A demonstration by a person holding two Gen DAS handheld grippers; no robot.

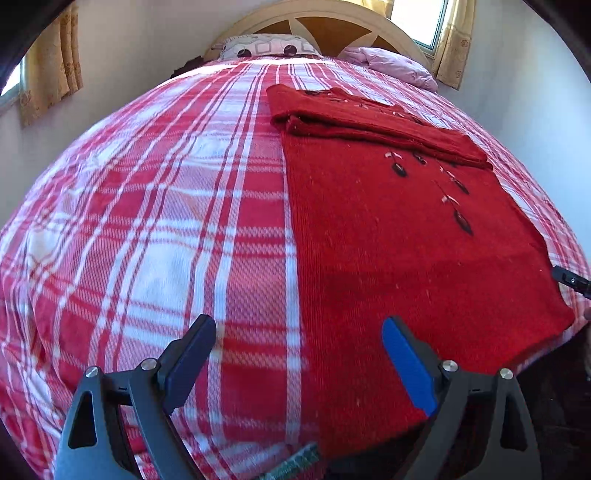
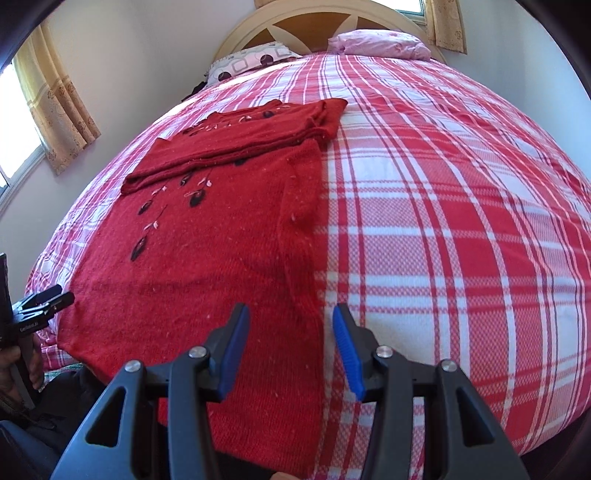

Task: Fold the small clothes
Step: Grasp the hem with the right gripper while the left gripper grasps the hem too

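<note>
A red knitted sweater (image 1: 406,229) with dark leaf decoration lies flat on the plaid bed, its sleeves folded across the chest at the far end. It also shows in the right wrist view (image 2: 207,258). My left gripper (image 1: 299,332) is open, hovering above the sweater's near left hem corner, straddling its left edge. My right gripper (image 2: 290,321) is open above the sweater's near right edge. The left gripper also shows in the right wrist view (image 2: 48,299) at the sweater's left edge.
The bed has a red and white plaid cover (image 1: 147,240). A patterned pillow (image 1: 266,46) and a pink quilt (image 1: 391,62) lie by the wooden headboard (image 2: 314,26). Curtained windows (image 2: 22,122) flank the bed.
</note>
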